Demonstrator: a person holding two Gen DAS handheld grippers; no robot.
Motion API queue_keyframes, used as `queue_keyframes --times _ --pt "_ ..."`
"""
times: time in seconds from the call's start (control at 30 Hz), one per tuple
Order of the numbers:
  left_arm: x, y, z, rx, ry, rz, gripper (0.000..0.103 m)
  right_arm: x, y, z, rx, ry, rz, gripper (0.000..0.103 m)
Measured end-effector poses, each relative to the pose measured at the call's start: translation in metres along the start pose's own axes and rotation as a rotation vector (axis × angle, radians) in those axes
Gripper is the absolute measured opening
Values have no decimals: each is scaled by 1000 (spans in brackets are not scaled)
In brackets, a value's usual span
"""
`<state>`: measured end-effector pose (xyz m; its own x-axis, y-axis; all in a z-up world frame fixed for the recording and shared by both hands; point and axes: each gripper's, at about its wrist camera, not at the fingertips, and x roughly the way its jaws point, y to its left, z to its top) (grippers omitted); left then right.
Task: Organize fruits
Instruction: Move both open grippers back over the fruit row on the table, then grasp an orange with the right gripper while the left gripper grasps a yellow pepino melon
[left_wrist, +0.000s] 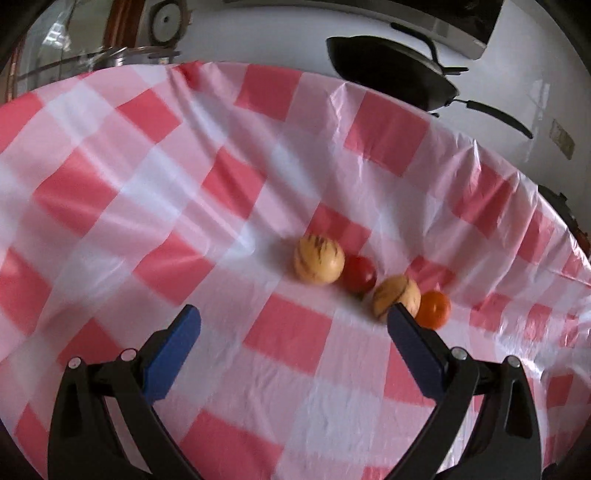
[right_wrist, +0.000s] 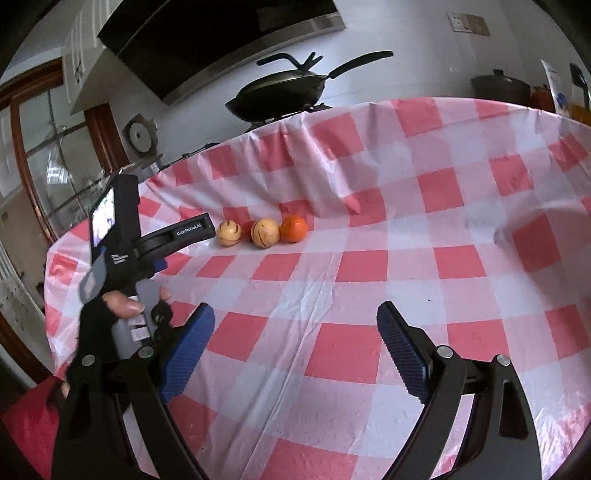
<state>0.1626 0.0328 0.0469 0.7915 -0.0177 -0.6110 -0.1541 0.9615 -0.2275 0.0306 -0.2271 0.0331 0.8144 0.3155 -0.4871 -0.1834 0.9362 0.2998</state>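
Four fruits sit in a short row on the counter (left_wrist: 155, 192), which is draped in a red-and-white checked cloth. Taking the red fruit (left_wrist: 359, 274) as the landmark: a striped yellow fruit (left_wrist: 319, 260) touches it on one side, a second striped yellow fruit (left_wrist: 396, 300) sits against its other side, and an orange fruit (left_wrist: 434, 308) lies just beyond that second one.

From the right wrist view the red fruit (right_wrist: 249, 227) is almost wholly hidden between the two striped ones, showing only a sliver. In the left wrist view, a blue finger pad (left_wrist: 413, 350) cuts across the lower edge of the second striped fruit, and the whole frame is softly blurred, so skin markings are hard to read. A grey smudge on the cloth far from the red fruit cannot be identified.

The left gripper (left_wrist: 293, 326) hangs above the cloth near the red fruit, fingers spread wide with nothing between them; the person's gloved left hand (right_wrist: 107, 314) wraps its handle. The right gripper (right_wrist: 295, 321) sits well back from the red fruit, fingers likewise parted and empty. A black wok (right_wrist: 277, 96) stands behind the counter.
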Motion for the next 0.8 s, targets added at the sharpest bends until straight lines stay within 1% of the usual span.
queue_keyframes --times 0.1,0.17,0.2,0.23,0.27,0.3,0.33,0.37,0.43,0.5,0.53,0.57,0.6,0.67,0.7,0.73,0.8 --pt "1 13 2 1 -2 -59 101 2 2 5 14 2 15 87" --pt "2 22 3 -19 6 -83 101 15 4 12 -13 20 8 87" --pt "4 27 4 -37 19 -92 101 25 6 17 -45 35 -18 87" --pt "7 30 5 -48 40 -113 101 45 8 26 -95 63 -72 87" --pt "9 29 4 -45 58 -136 101 58 7 30 -118 84 -93 82" --pt "14 25 2 -15 93 -174 101 80 5 37 -142 120 -123 78" --pt "16 18 -1 25 114 -184 101 94 3 41 -145 145 -144 74" --pt "17 12 -5 62 123 -184 101 109 3 46 -149 170 -159 72" --pt "15 0 -8 138 113 -182 101 136 6 55 -162 199 -160 68" --pt "17 -5 -11 163 122 -174 101 158 10 60 -188 225 -171 63" --pt "17 -5 -11 159 125 -176 101 177 17 65 -227 257 -170 58" --pt "19 -2 -11 141 130 -177 101 183 20 66 -240 267 -172 55" --pt "20 1 -10 124 137 -180 101 183 20 66 -240 267 -172 55" --pt "23 8 -9 77 153 -190 101 200 25 70 -269 297 -180 55" --pt "24 9 -8 64 156 -191 101 200 25 70 -269 297 -180 55" --pt "25 11 -8 52 160 -192 101 212 25 72 -268 327 -170 54" --pt "25 12 -7 42 161 -193 101 215 25 73 -265 333 -168 53"
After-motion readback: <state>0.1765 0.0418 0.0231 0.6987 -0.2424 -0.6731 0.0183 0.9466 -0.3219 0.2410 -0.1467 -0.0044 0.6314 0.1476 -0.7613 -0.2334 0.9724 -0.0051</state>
